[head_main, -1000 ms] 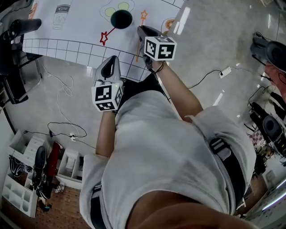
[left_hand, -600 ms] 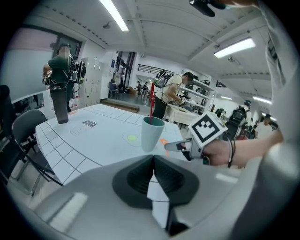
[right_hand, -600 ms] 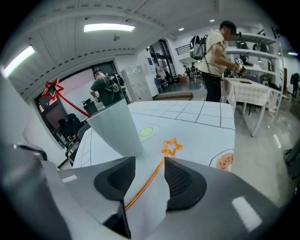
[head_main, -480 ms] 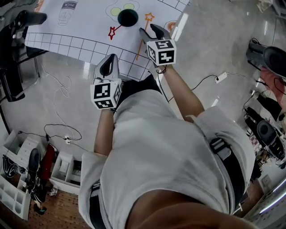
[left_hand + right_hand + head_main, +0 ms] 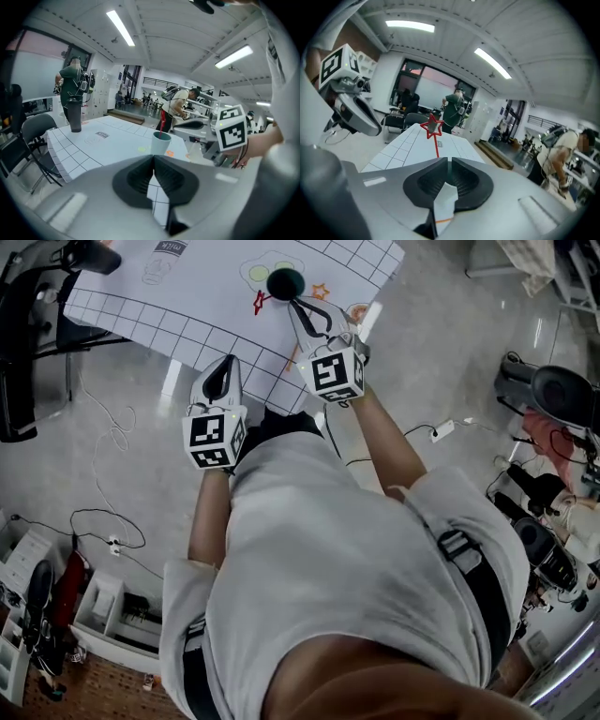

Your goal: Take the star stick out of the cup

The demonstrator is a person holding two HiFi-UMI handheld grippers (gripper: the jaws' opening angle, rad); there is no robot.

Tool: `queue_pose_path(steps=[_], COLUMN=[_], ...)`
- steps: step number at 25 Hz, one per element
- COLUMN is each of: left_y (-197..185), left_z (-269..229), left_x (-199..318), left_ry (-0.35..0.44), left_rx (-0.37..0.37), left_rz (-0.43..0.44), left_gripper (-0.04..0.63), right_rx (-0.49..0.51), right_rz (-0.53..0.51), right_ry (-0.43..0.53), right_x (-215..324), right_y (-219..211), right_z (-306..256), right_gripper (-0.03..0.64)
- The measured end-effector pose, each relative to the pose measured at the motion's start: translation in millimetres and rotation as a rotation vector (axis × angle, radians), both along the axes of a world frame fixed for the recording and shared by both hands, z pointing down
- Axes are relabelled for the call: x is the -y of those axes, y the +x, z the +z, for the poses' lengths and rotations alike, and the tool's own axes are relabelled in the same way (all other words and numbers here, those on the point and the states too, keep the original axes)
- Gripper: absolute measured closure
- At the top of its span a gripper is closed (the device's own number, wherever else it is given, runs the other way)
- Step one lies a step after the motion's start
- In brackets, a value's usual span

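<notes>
A teal cup [image 5: 286,282] stands on the white gridded mat [image 5: 187,282], with the red star stick [image 5: 261,303] leaning out of it to the left. In the left gripper view the red stick [image 5: 162,125] rises from the cup [image 5: 161,143]. My right gripper [image 5: 298,306] hovers just short of the cup. Its jaws have just been closing and are shut with nothing between them. Ahead of it [image 5: 447,160], the red star [image 5: 432,126] is beyond its tips. An orange star stick [image 5: 321,292] lies on the mat by it. My left gripper [image 5: 229,362], shut and empty, is at the table's near edge.
A black tumbler [image 5: 75,115] stands on the table's far left corner, with a dark chair [image 5: 33,133] beside the table. Two people [image 5: 70,84] stand in the room beyond. Cables [image 5: 103,512] run over the floor, and storage bins [image 5: 94,610] stand to the left.
My right gripper left the orange stick on the mat, opened, rose toward the cup while rolling, and its jaws came together. My left gripper edged forward.
</notes>
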State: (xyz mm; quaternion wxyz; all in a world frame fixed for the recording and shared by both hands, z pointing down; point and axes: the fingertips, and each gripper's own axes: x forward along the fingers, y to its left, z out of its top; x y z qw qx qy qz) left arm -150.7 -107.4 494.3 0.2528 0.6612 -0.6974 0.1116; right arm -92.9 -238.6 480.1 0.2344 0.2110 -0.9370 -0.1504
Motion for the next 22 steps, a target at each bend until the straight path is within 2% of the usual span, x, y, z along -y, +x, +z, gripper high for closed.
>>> queue_pose_path(steps=[4, 7, 10, 13, 22], left_y=[-17.2, -30.3, -42.7, -52.8, -52.7], left_z=[-5.4, -8.8, -10.4, -11.9, -24.9], left_x=[-16.6, -31.0, -45.2, -56.9, -62.8], left_ry=[0.008, 0.011, 0.012, 0.015, 0.063], left_rx=[0.011, 0.018, 0.024, 0.024, 0.035], left_rz=[-0.055, -0.106, -0.151, -0.184, -0.189], left_gripper=[0.592, 0.592, 0.592, 0.592, 0.592], right_rx=[-0.160, -0.231, -0.230, -0.209, -0.112], right_rz=[-0.128, -0.181, -0.179, -0.161, -0.132], right_ry=[0.150, 0.194, 0.177, 0.179, 0.187], right_x=[-9.3, -13.2, -13.5, -13.5, -17.3], right_y=[-23.0, -38.7, -50.9, -58.9, -61.4], right_z=[8.9, 19.5, 22.2, 17.1, -17.8], right_gripper=[0.493, 0.488, 0.501, 0.583, 0.598])
